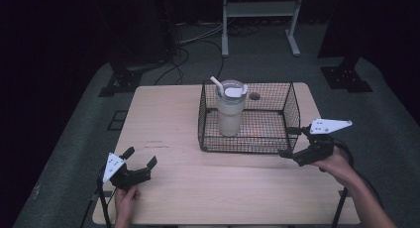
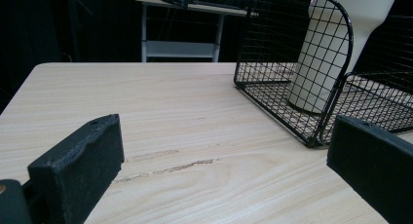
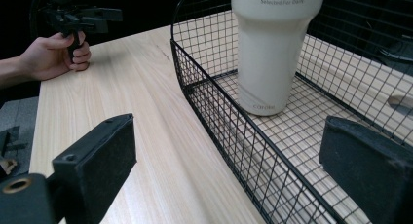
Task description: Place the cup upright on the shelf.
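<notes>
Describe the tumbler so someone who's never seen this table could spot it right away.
On the light wooden table stands a black wire basket, toward the far right. Inside it, at its left end, the cream tumbler stands upright. It is the one thing in the basket, tall, narrowing toward its base, with a lid and a white straw.

One wire basket [image 1: 287, 106], one cream tumbler [image 1: 230, 114] standing inside it with one straw [image 1: 216, 84]. Two grippers: left gripper [image 1: 142, 158], right gripper [image 1: 288, 142], jaws apart on both. One wooden table [image 1: 168, 119]. Two hands.
</notes>
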